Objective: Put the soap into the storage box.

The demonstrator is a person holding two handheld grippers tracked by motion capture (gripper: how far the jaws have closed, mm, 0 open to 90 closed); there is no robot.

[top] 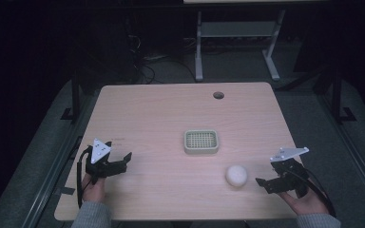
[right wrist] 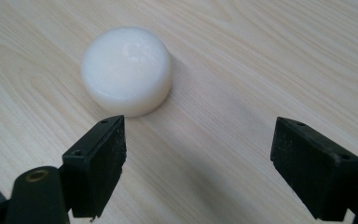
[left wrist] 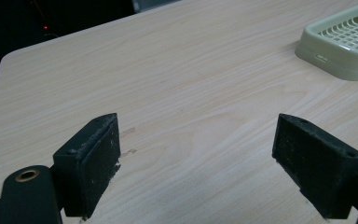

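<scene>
A round white soap bar (top: pixel 236 175) lies on the wooden table (top: pixel 161 114), just in front and to the right of a pale green slotted soap dish (top: pixel 201 141). My right gripper (top: pixel 262 183) stands open a short way right of the soap; in the right gripper view the soap (right wrist: pixel 127 70) lies just beyond the left jaw, outside the gap (right wrist: pixel 198 163). My left gripper (top: pixel 125 160) is open near the table's left front, with bare wood between its jaws (left wrist: pixel 196 161). The dish (left wrist: pixel 342 41) shows at the upper right of the left gripper view.
A round cable hole (top: pixel 218 95) sits near the table's far edge. Behind the table are a grey desk frame (top: pixel 237 33) and cables on a dark floor. A hand holds each gripper at the front edge.
</scene>
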